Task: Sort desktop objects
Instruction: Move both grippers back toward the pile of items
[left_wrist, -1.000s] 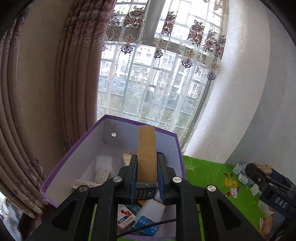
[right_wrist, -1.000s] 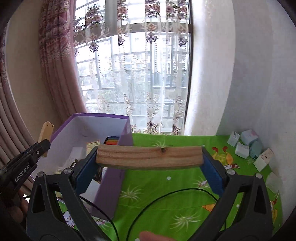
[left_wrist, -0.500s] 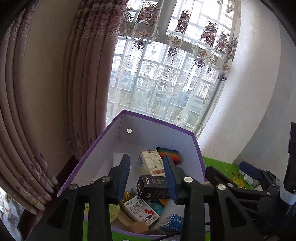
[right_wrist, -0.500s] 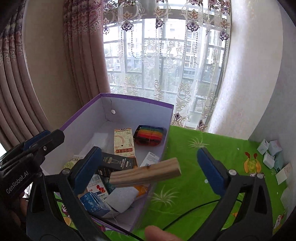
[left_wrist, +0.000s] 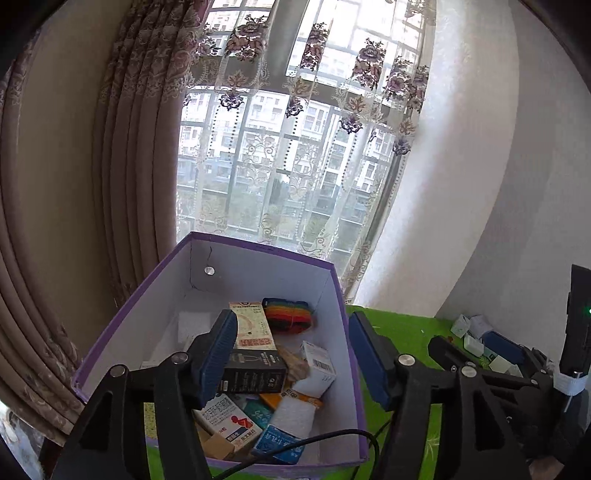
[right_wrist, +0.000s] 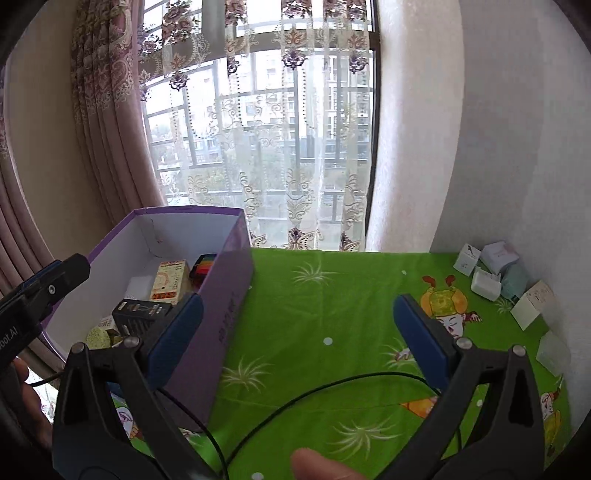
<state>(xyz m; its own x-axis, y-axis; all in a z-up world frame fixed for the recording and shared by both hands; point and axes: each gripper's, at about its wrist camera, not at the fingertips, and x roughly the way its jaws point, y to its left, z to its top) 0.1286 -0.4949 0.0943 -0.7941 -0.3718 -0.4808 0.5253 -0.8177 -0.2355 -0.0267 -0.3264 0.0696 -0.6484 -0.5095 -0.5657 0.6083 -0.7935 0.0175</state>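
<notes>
A purple box with white inside walls (left_wrist: 258, 273) stands on the green cloth, holding several medicine cartons, a black carton (left_wrist: 255, 373), a rainbow-striped item (left_wrist: 291, 312) and a tan wooden block (left_wrist: 216, 445). My left gripper (left_wrist: 291, 326) hangs open and empty above the box's near half. My right gripper (right_wrist: 298, 306) is open and empty too, over the green cloth (right_wrist: 332, 295) just right of the box's side wall (right_wrist: 221, 314). The left gripper's tip (right_wrist: 48, 288) shows at the left edge of the right wrist view.
Several small white and pale boxes (right_wrist: 487, 284) lie on the cloth at the right, against the wall. A black cable (right_wrist: 295, 398) runs across the cloth under the right gripper. A person's fingertip (right_wrist: 321, 461) shows at the bottom. Curtains and a window stand behind the table.
Both grippers opened and let go of their wooden blocks over the box. The right gripper then swung right, from above the box to over the cloth.
</notes>
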